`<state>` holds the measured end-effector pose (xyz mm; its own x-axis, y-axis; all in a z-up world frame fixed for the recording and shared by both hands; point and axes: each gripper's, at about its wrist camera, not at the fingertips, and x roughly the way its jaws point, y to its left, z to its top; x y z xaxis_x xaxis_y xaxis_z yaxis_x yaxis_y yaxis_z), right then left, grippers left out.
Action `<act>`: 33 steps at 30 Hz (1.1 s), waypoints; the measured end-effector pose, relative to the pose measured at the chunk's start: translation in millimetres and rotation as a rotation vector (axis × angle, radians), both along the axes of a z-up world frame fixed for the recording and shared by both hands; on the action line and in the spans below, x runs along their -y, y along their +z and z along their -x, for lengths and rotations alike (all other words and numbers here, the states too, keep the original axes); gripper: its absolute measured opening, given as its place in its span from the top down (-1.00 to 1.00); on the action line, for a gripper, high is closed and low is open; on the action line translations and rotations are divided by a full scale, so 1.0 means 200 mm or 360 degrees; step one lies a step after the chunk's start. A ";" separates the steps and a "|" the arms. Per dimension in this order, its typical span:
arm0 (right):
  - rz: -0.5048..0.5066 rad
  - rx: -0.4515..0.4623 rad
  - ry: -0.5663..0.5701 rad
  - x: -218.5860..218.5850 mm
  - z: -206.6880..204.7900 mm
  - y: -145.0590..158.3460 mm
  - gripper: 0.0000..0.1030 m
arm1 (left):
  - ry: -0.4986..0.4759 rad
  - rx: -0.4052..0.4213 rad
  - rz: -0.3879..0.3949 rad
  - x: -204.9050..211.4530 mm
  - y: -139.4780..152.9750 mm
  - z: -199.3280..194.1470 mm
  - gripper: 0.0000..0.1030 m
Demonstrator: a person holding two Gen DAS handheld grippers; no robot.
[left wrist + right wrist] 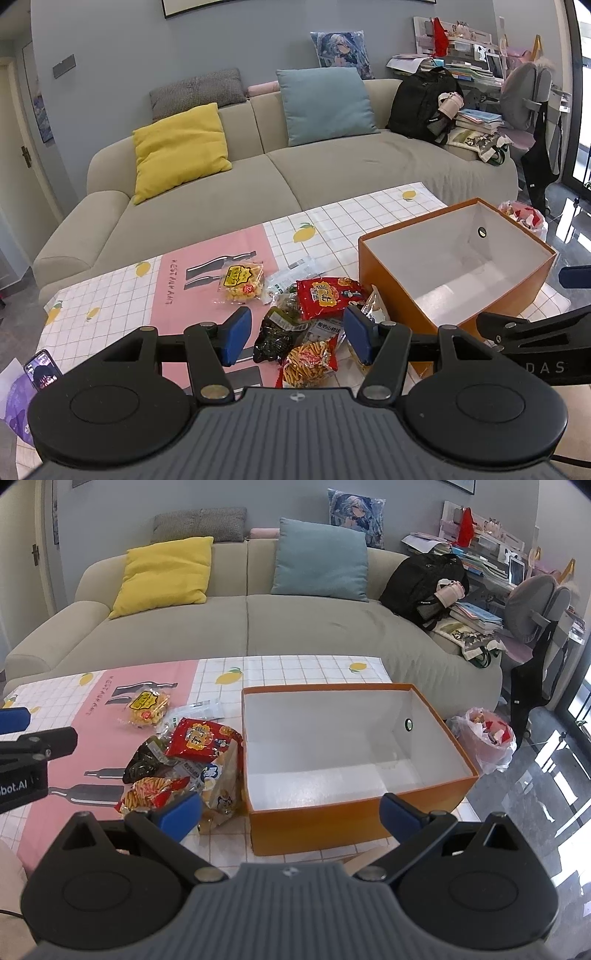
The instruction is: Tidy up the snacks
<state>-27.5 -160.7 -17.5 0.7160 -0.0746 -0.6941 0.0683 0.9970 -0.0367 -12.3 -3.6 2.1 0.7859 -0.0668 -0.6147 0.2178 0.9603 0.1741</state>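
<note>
Both tools are hovering, nothing picked yet. The left gripper (297, 334) is hanging above the snack pile (306, 317) with its jaws apart and empty, the noodle-stick packet (310, 360) lying below the gap. The right gripper (291, 810) is spread wide and empty at the orange box (317, 827), which is sitting empty just right of the pile. Next move, I'd say: dropping onto a packet, closing, carrying it right into the box.
</note>
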 end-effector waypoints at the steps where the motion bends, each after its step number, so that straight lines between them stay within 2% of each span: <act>1: 0.0003 0.0000 0.0004 0.00 0.00 0.01 -0.94 | -0.0002 -0.0003 -0.0001 0.00 0.00 0.00 -0.32; 33: -0.0017 -0.0047 0.0036 -0.02 -0.01 -0.02 -0.94 | -0.0007 -0.0036 0.0043 -0.02 -0.01 0.01 -0.33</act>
<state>-25.9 -157.6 -21.9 0.6967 -0.0511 -0.7155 0.0445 0.9986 -0.0280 -14.5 0.2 0.2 0.7716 -0.0869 -0.6301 0.2255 0.9636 0.1432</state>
